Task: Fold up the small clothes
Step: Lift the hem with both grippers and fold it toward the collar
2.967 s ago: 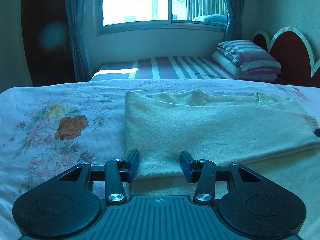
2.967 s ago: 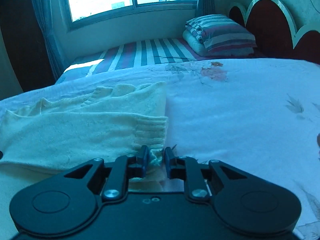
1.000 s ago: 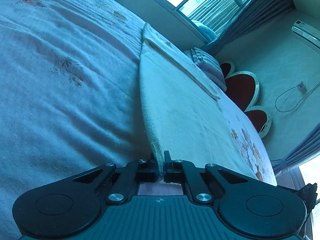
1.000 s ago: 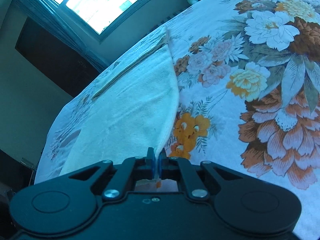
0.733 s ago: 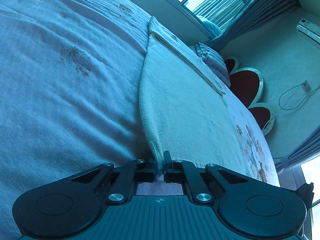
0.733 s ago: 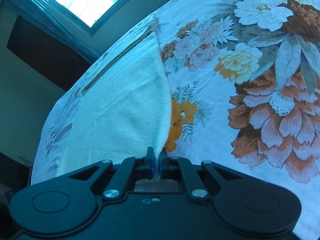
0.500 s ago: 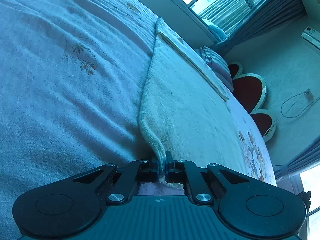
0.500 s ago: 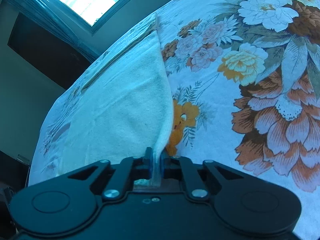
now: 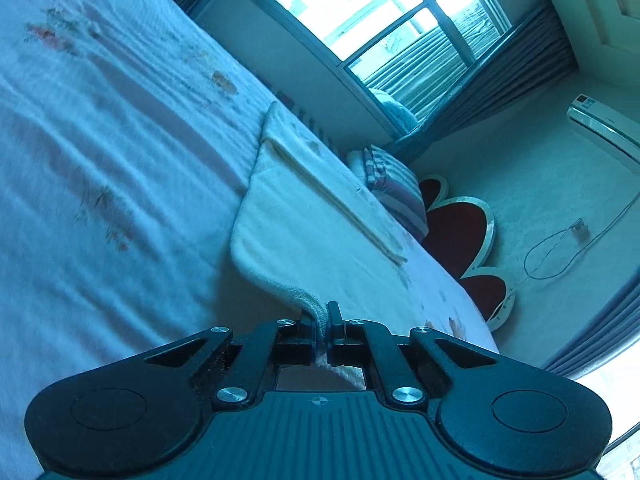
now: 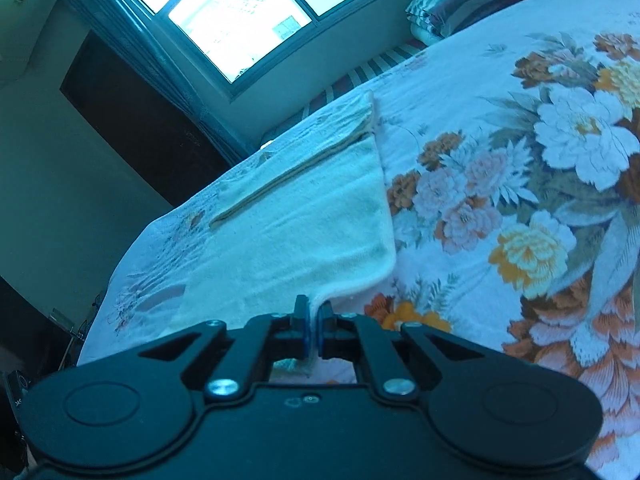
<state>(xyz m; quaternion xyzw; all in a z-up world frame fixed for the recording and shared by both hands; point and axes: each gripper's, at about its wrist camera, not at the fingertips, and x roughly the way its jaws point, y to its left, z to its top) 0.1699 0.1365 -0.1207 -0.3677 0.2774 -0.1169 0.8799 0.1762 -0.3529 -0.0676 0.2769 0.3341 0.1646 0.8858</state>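
Note:
A pale cream knitted sweater (image 9: 316,224) lies folded on the floral bedspread (image 9: 100,184). Its near edge is lifted off the bed at both corners. My left gripper (image 9: 320,316) is shut on the near left corner, and the knit runs up between the jaws. In the right wrist view the same sweater (image 10: 296,220) stretches away from me, and my right gripper (image 10: 314,316) is shut on its near right corner. The far part of the sweater still rests flat, with a folded sleeve strip (image 10: 288,172) along its far side.
The bedspread (image 10: 520,208) with large flowers spreads wide to the right of the sweater. A striped pillow stack (image 9: 394,188) and a red scalloped headboard (image 9: 456,224) lie beyond the bed. A bright window (image 10: 224,12) and dark curtains stand behind.
Both grippers have risen with the sweater's near corners, so the near edge now curls up off the bed. Both views have tilted, showing more of the window and wall.

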